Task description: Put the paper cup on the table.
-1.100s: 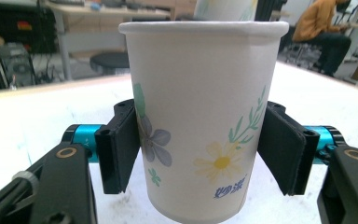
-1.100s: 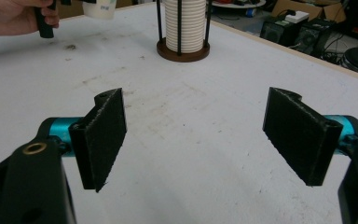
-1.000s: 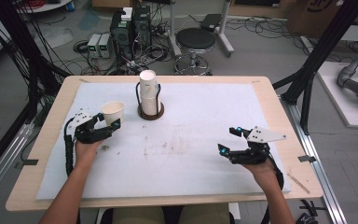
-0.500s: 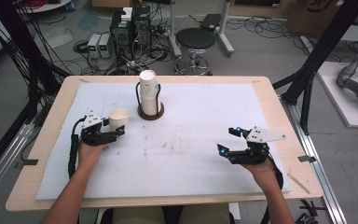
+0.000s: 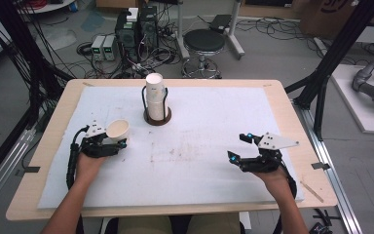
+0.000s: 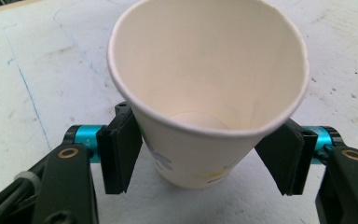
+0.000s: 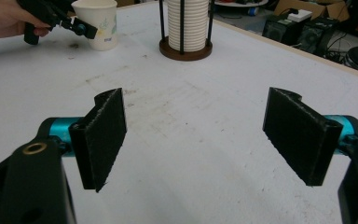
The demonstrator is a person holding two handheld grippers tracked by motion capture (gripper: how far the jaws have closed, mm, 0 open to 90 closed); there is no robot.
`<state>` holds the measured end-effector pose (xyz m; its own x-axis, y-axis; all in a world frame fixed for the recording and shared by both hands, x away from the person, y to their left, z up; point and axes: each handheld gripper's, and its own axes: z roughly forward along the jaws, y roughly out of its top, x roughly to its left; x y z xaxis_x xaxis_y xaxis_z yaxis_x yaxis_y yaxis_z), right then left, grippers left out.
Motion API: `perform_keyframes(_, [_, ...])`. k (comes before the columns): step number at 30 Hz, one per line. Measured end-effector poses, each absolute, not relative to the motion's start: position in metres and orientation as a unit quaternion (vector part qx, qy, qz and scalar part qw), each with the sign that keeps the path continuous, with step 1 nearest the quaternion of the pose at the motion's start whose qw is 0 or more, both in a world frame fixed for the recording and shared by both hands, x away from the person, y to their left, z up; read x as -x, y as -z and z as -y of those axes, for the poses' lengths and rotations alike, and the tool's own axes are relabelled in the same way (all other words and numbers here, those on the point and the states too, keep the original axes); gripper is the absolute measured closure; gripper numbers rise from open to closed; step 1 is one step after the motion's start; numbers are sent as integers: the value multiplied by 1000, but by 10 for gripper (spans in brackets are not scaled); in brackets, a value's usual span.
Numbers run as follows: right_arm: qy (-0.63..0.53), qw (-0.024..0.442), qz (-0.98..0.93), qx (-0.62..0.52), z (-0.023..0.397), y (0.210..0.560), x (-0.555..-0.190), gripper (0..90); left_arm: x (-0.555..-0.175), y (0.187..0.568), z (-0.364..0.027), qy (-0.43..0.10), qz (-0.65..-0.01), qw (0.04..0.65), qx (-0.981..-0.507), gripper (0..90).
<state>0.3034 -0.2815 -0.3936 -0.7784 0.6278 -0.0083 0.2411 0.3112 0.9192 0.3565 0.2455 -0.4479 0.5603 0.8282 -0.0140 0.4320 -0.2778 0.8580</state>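
A: Landmark is the round dark wooden cup holder (image 5: 157, 117) with black wire uprights, standing on the white foam mat (image 5: 214, 161). It carries a tall stack of white paper cups (image 5: 155, 93), nested, mouths up.

B: And the loose one?

A: A single white paper cup with a faint flower print (image 6: 205, 93) stands just left of the holder and nearer the person, upright, its long axis vertical, base on the mat or just over it. Empty; bare bottom visible in the left gripper view.

B: Left gripper (image 5: 108, 144)?

A: Pinching that cup low on its wall, one black pad on each side. The jaws have just been shifting a little, closing then easing, with the cup between them. The rim bulges slightly oval, so the squeeze looks real.

B: Right gripper (image 7: 200, 135)?

A: Well to the right of the holder and nearer the person, resting low over the mat, jaws spread wide, nothing between them. Its jaws point back towards the holder, and its view takes in the cup and left gripper beyond.

B: What does the next move turn on?

A: My guess: the cup sits squarely ahead of the left jaws, already held, and the left hand is far nearer. Setting down or lifting straight along the vertical axis should keep it from tipping.
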Motion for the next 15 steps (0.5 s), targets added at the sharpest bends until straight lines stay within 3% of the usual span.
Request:
perform_keyframes(4, [-517,186,-788,-276,281,393,-303,219,-356,448,-245,-224,-419,438,-763,318])
perform_keyframes(8, [-516,184,-790,-276,281,395,-304,219,-351,444,-249,-217,-434,460,-744,159])
perform_keyframes(15, [-514,184,-789,-282,282,395,-305,218,-333,432,-266,-220,-423,511,-715,159])
